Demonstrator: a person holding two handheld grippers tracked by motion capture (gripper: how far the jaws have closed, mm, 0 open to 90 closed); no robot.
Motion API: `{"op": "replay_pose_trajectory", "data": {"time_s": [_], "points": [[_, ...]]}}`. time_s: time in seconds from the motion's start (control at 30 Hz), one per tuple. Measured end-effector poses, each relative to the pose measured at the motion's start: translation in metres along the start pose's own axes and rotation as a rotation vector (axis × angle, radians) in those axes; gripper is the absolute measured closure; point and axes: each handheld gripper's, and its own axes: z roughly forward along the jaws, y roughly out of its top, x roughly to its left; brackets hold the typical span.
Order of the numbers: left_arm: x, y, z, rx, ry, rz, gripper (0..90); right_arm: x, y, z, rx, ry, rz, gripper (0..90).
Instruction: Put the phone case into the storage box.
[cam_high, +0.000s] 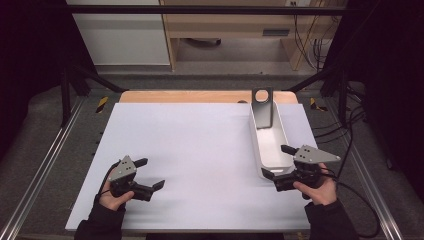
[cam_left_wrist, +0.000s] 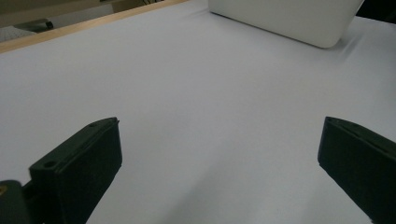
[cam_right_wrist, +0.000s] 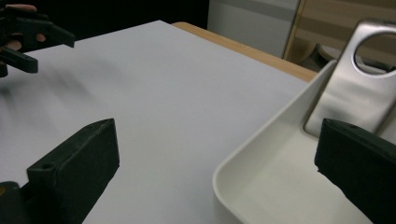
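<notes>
White table (cam_high: 200, 145), metal plate (cam_high: 262, 107) leaning inside white tray (cam_high: 258, 150); both tongs (cam_high: 151, 173) (cam_high: 278, 161) apart, empty.

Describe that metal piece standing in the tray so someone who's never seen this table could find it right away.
Start at the white sheet covering the table, then go to the long white tray along its right side. At the tray's far end a flat grey metal plate leans upright. A large round hole near its top sets it apart.

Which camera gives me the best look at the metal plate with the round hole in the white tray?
The right gripper view: the metal plate looms near, leaning on the far end of the white tray, hole plain. The high view shows it whole but small. In the left gripper view, I see just a tray corner.
</notes>
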Motion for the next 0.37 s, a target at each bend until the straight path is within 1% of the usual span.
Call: {"op": "replay_pose_trajectory", "data": {"time_s": [0.03, 0.13, 0.3, 0.37], "points": [[0.000, 0.000, 0.000, -0.003, -0.002, 0.001, 0.0, -0.002, -0.004, -0.001, -0.001, -0.001, 0.011, 0.5], [0.000, 0.000, -0.001, -0.007, -0.002, 0.001, 0.0, -0.009, -0.017, -0.006, 0.006, 0.000, 0.007, 0.5], [0.000, 0.001, -0.002, -0.014, -0.001, 0.002, 0.0, -0.014, -0.028, -0.011, -0.018, 0.018, 0.024, 0.5], [0.000, 0.001, -0.002, -0.018, -0.002, 0.001, 0.0, -0.017, -0.032, -0.012, -0.026, 0.015, 0.026, 0.4]]}}
